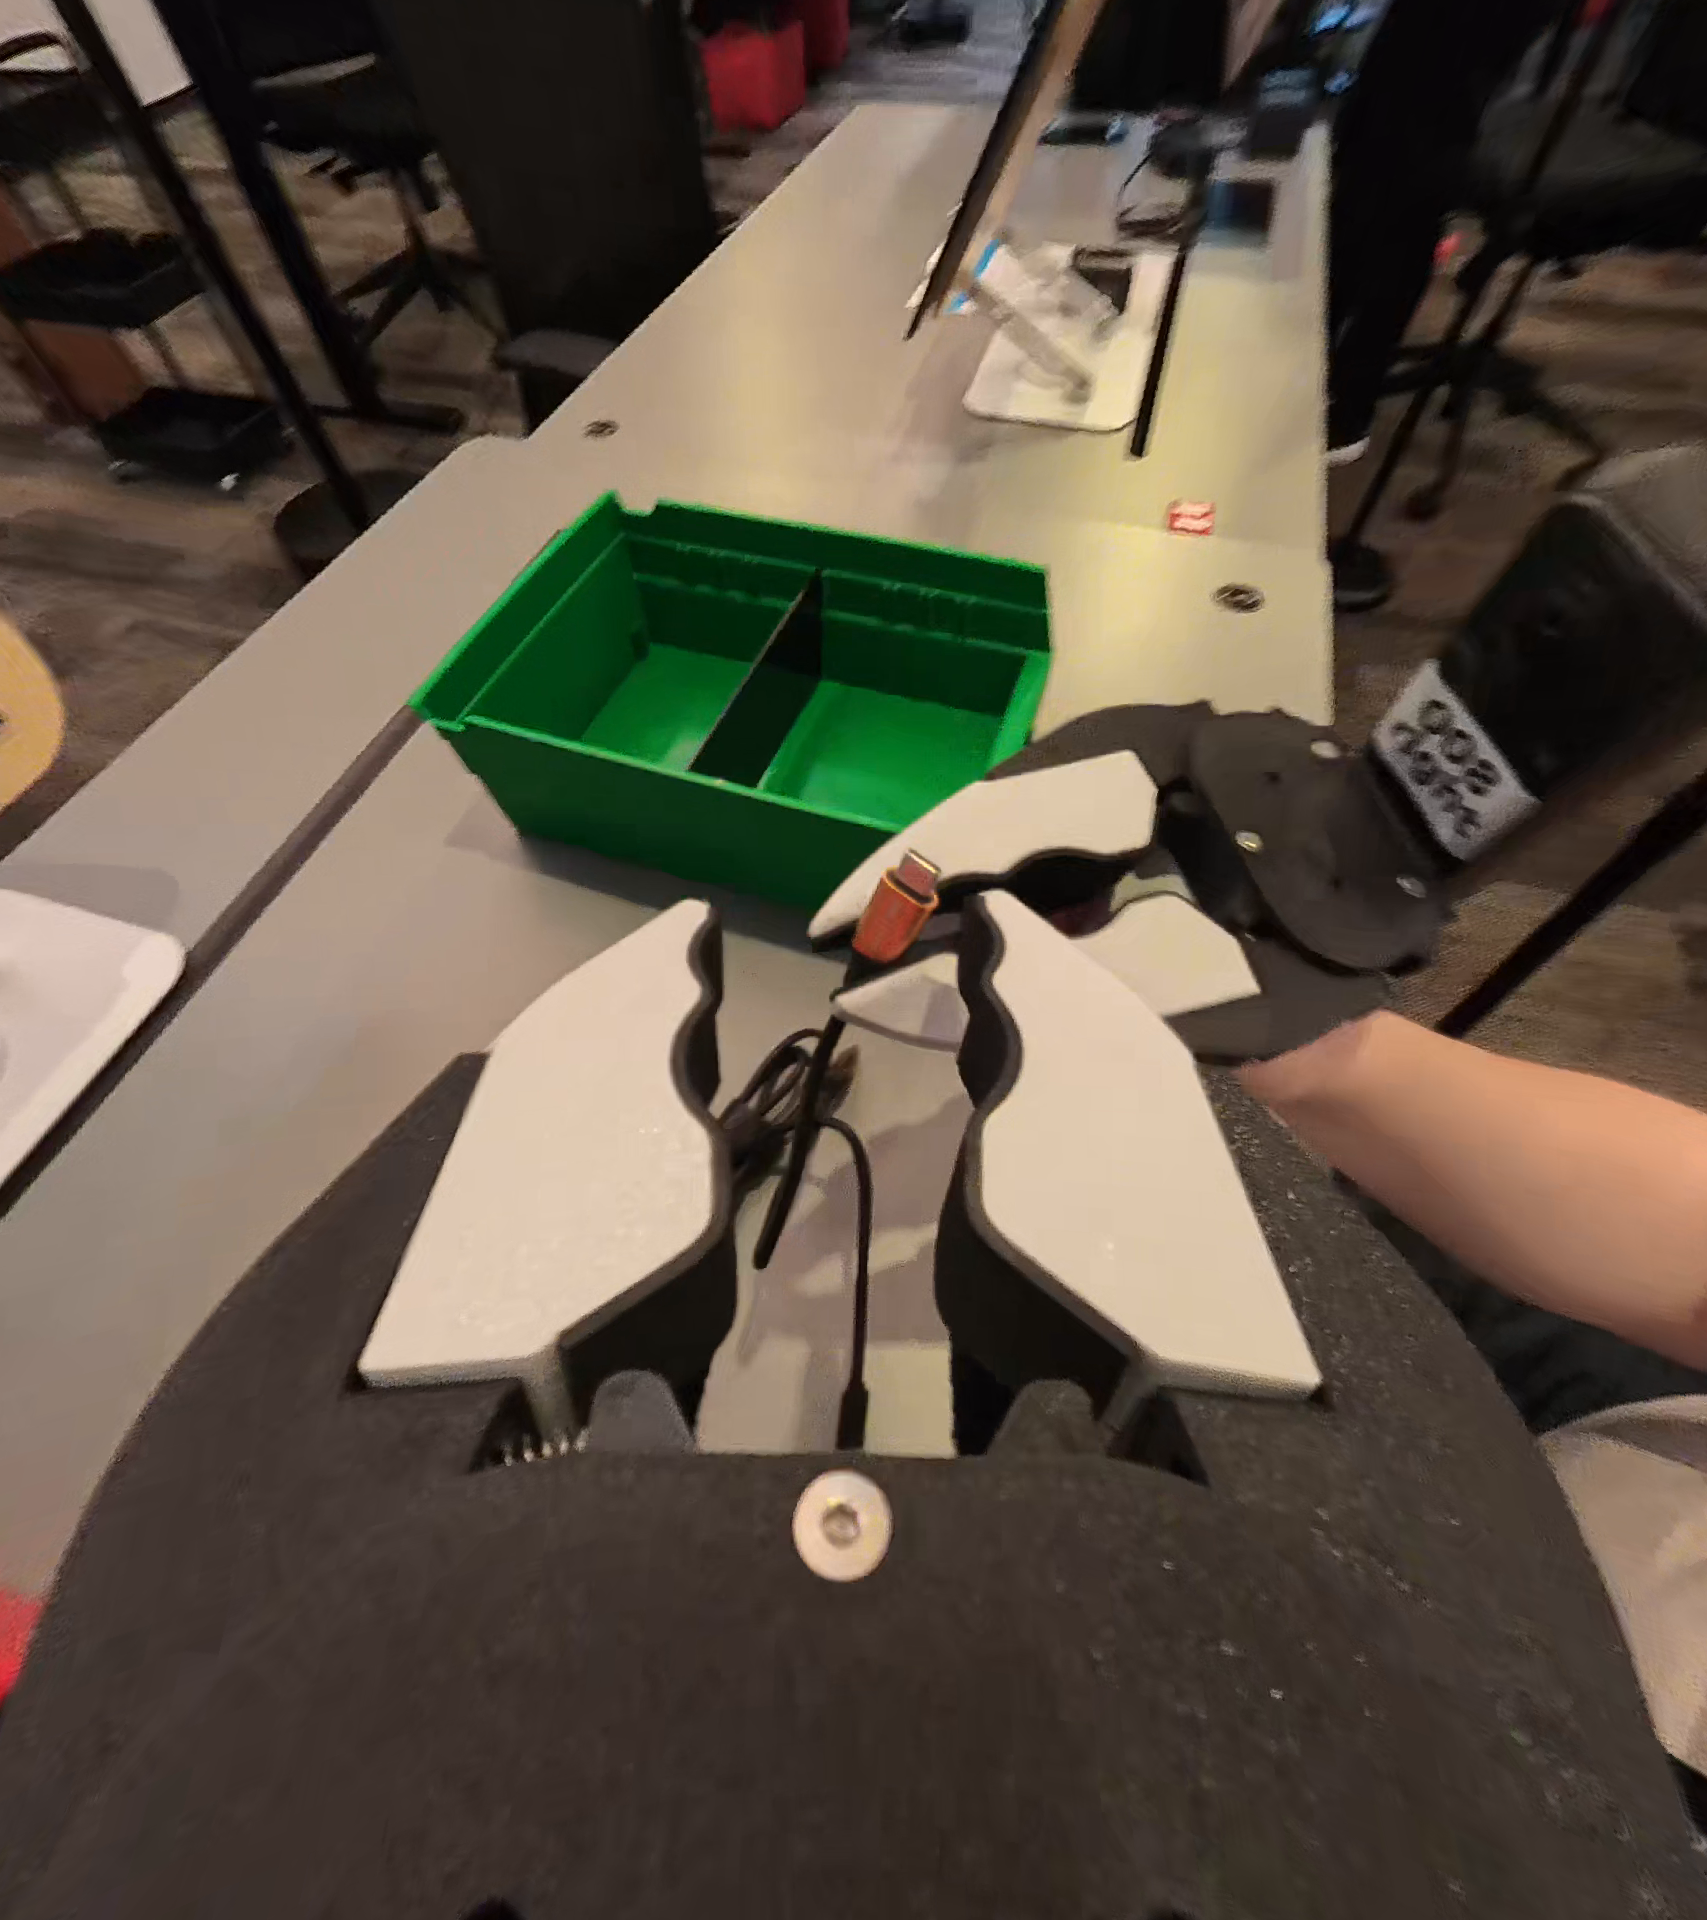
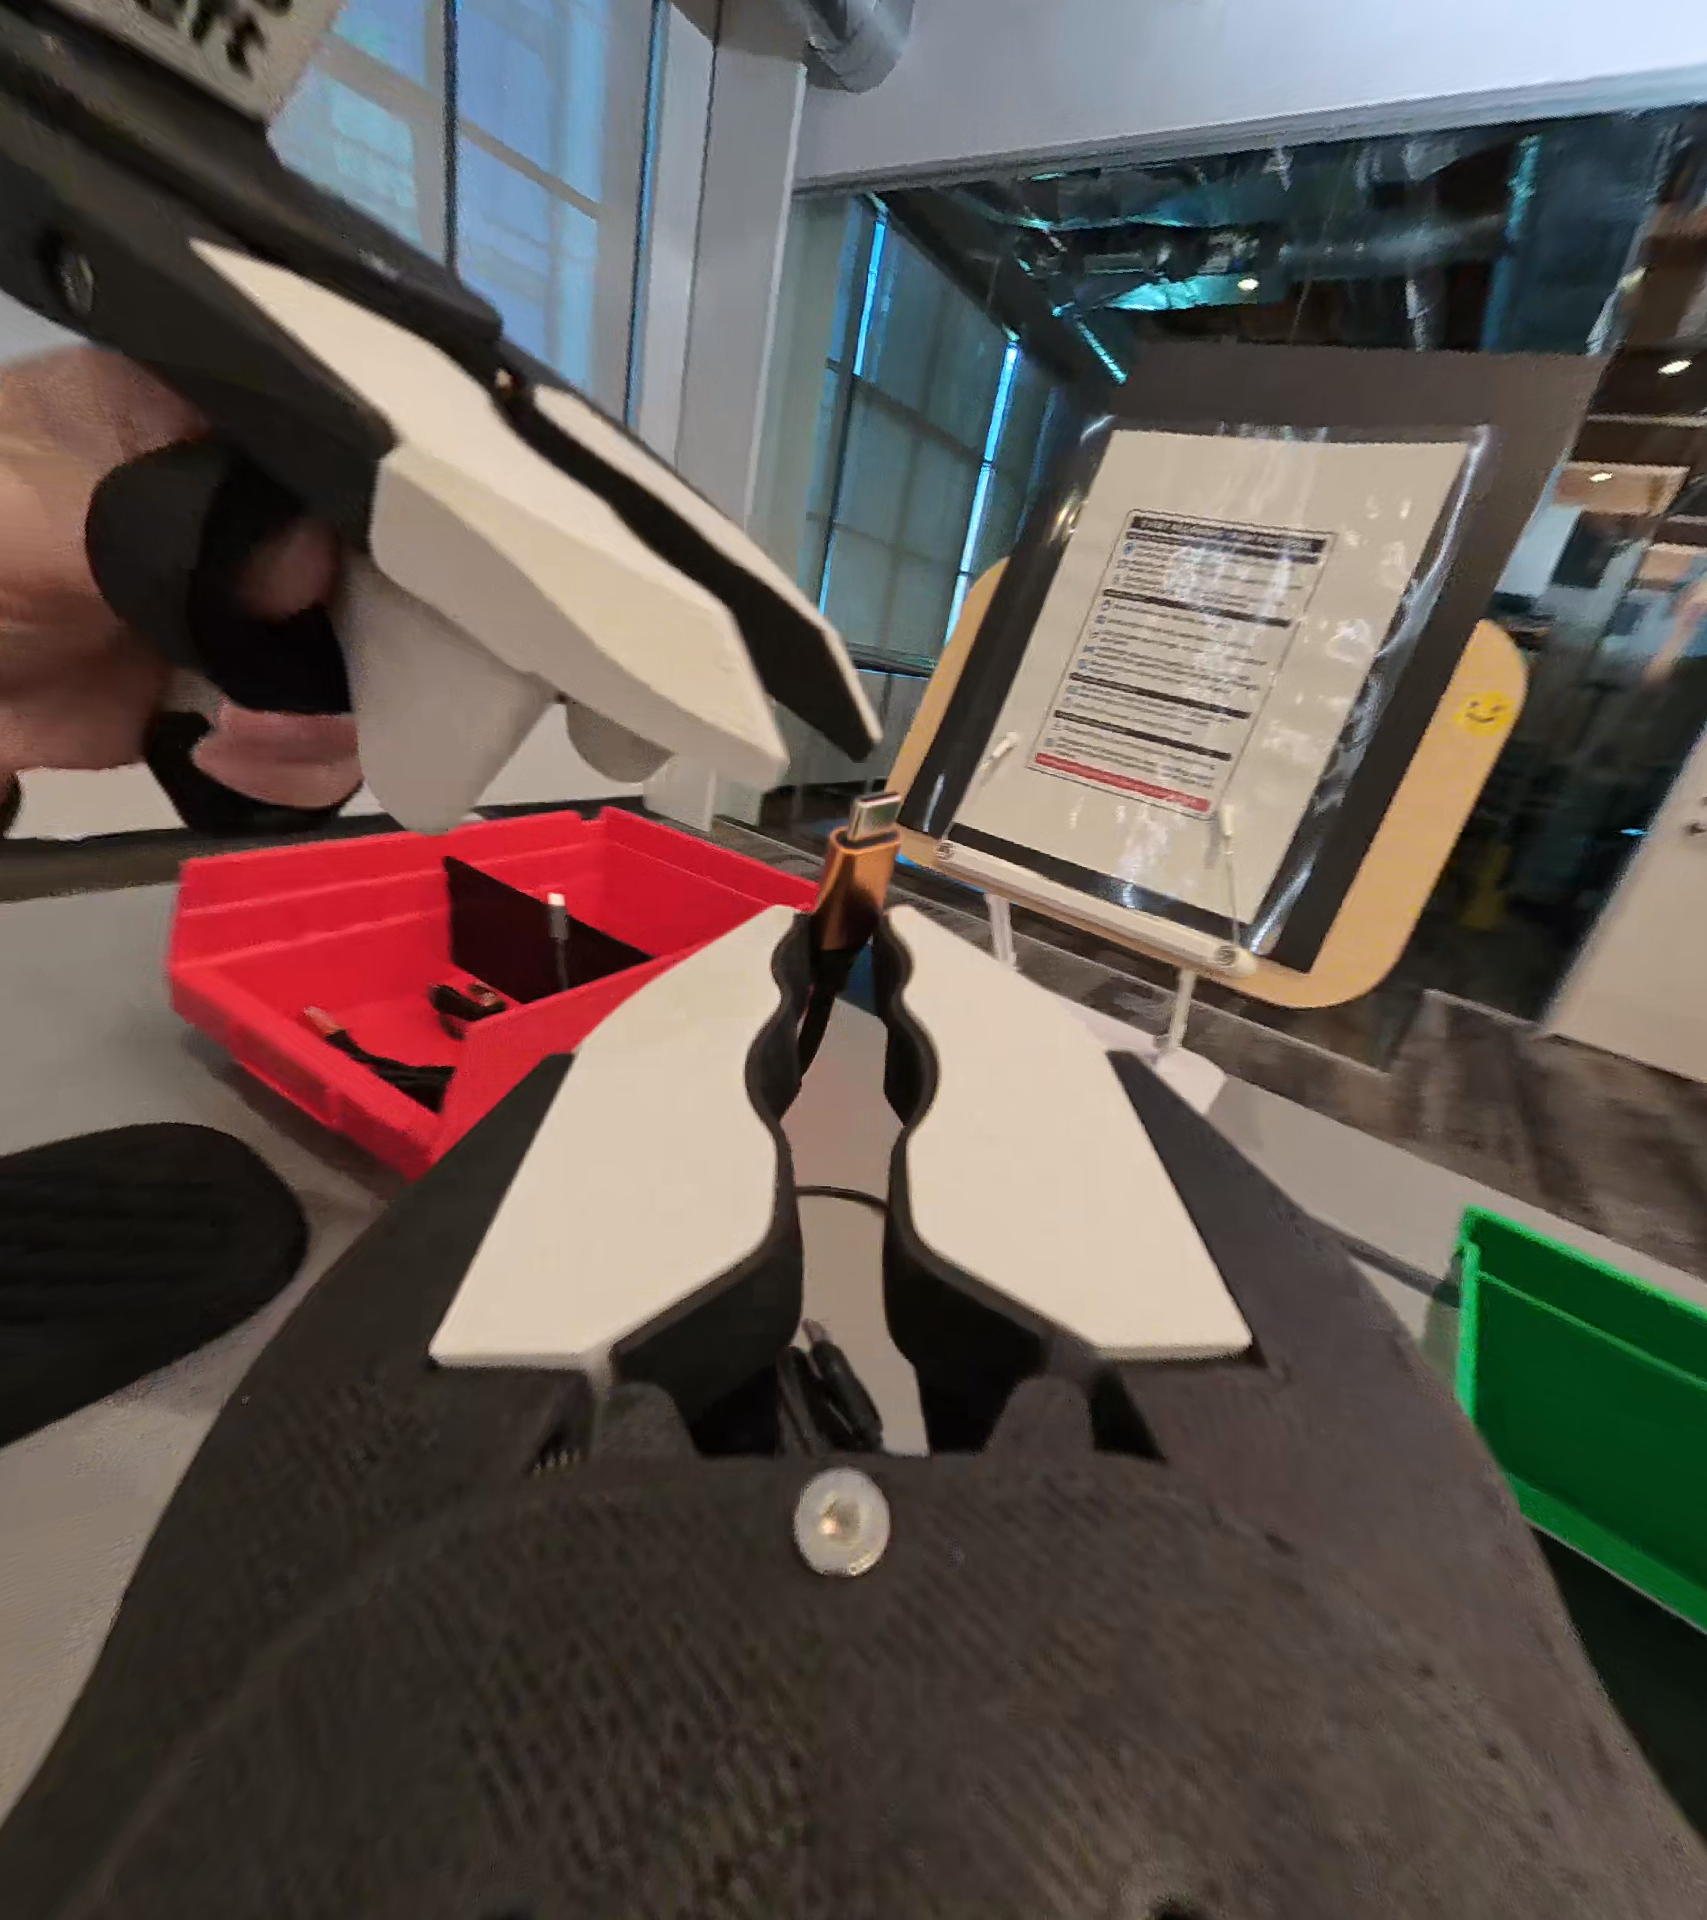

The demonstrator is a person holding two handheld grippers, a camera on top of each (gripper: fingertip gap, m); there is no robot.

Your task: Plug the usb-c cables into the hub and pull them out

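Right fingers (image 2: 833, 940) pinched an orange cable plug (image 2: 854, 868) just below its tip; left fingers (image 1: 844, 951) gaped empty beside it.

An orange-collared USB-C cable (image 2: 854, 883) stands plug-up, its black cord trailing down onto the table.

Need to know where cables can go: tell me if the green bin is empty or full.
Empty. The left wrist view shows the green bin with both compartments bare on either side of its black divider.
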